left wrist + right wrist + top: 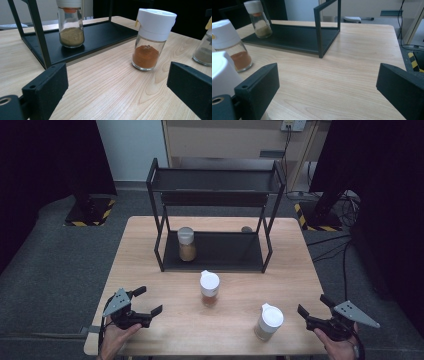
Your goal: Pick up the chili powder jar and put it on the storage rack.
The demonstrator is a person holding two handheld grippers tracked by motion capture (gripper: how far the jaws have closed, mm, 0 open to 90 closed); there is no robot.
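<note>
Evidently nearer the right gripper (311,309): upright glass jar of pale powder with white cap (268,321), lower right of the high view, just left of its released, empty jaws. Left gripper (148,301) likewise released, lower left, farther off.

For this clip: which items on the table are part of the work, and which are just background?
Part of the work:
- orange-spice jar, on the table
- pale-spice jar, by the right gripper
- tan-spice jar, on the rack's lower shelf
- black rack
- left gripper, open, empty

Background:
- cabinet behind the table
- floor cables
</note>
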